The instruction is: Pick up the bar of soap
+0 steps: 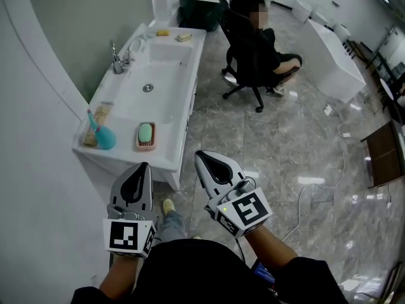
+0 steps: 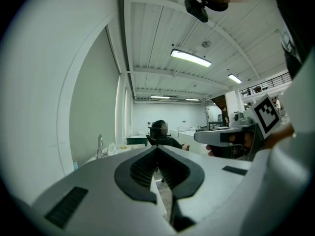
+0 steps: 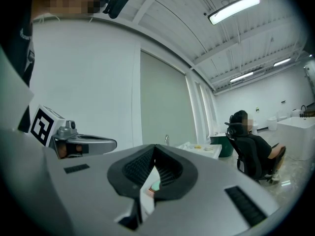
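A pale green bar of soap lies in a pink dish on the near end of the white sink counter. Both grippers hover in front of the counter, short of the dish. My left gripper is shut with nothing in it, its tips just below the counter's front edge. To its right, my right gripper is also shut and empty, pointing toward the counter's corner. Through the notch of the right gripper, a bit of the soap and dish shows. The left gripper points over the counter.
A teal bulb-shaped holder with a toothbrush stands left of the dish. The basin and faucet lie farther back, with small soaps at the far end. A person sits in a black office chair on the marble floor.
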`<move>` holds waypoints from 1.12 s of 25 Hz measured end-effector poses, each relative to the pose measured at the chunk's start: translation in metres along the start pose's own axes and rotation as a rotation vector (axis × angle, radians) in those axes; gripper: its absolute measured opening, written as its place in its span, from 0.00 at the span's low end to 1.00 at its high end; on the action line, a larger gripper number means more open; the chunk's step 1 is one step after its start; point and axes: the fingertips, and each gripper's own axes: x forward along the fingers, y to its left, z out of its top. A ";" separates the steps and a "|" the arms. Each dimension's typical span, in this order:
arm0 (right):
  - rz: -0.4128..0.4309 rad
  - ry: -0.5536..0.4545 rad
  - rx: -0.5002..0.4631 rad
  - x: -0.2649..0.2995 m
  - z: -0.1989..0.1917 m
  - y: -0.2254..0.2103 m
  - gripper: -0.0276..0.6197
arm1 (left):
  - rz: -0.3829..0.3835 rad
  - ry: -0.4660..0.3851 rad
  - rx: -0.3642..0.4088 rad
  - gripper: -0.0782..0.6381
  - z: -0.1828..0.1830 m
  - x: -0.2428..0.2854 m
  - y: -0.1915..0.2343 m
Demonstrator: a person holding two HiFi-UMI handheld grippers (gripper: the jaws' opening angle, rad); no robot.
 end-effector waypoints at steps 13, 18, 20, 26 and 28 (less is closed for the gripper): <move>-0.021 0.019 -0.024 0.063 0.005 -0.012 0.05 | -0.018 -0.001 -0.021 0.12 0.003 0.041 0.049; -0.015 0.023 -0.017 0.078 0.005 -0.013 0.05 | -0.028 0.000 -0.030 0.12 0.002 0.053 0.061; -0.017 0.025 -0.021 0.085 0.005 -0.014 0.05 | -0.033 0.004 -0.033 0.12 0.000 0.058 0.067; -0.023 0.026 -0.018 0.101 0.005 -0.019 0.05 | -0.044 0.015 -0.045 0.12 -0.003 0.071 0.082; -0.028 0.023 -0.020 0.108 0.005 -0.023 0.05 | -0.050 0.012 -0.044 0.12 -0.004 0.077 0.088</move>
